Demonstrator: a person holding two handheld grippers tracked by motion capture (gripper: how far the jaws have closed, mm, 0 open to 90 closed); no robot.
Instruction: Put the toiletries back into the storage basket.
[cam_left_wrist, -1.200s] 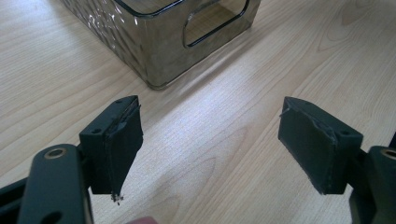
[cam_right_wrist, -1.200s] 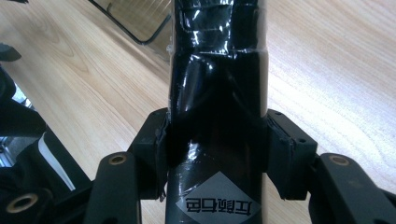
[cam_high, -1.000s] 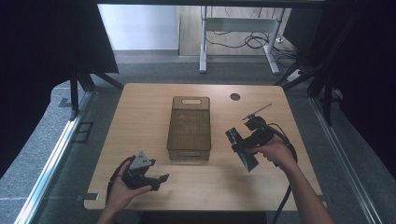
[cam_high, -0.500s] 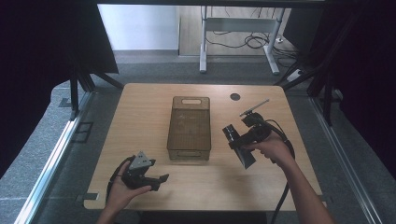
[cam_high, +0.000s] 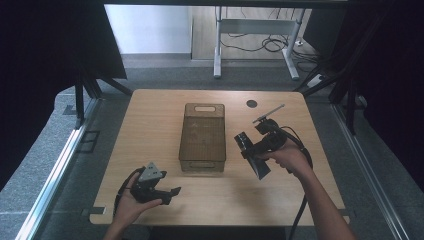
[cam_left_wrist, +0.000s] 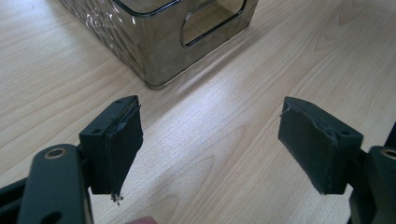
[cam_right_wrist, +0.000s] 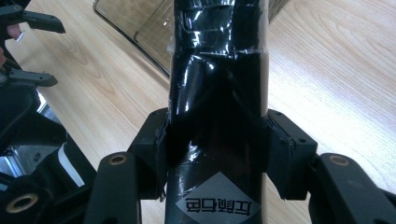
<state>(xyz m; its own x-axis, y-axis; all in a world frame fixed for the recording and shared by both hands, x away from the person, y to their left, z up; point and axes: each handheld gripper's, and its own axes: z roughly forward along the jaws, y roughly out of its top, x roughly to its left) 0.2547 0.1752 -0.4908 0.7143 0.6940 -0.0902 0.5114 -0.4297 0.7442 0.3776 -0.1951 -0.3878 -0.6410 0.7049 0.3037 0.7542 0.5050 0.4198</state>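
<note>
The left tool (cam_high: 167, 192) is resting in the person's hand near the front edge of the bench (cam_high: 150, 115), just left of and in front of the bin (cam_high: 202, 135); its jaws are standing wide apart with nothing between them, and in the left gripper view they are framing bare wood with the bin's near corner (cam_left_wrist: 154, 46) ahead and to the left. The bin, a smoked clear box with handle cut-outs, is sitting at the middle of the bench, its long axis running from front to back.

To the right of the bin, the right tool (cam_high: 252, 155) is clenching a black taped bottle (cam_right_wrist: 217, 93), with the pads pressing on both its sides. The bottle is lying tilted, just beside the bin's right wall and about level with its front half, one end pointing toward the bin. Judging by this, the right hand is far nearer, and the coming move is likely a short carry leftward over the bin's right rim.

There is open bench on both sides of the bin and in front of it; a small dark hole (cam_high: 251, 103) is lying behind and right of the bin
</note>
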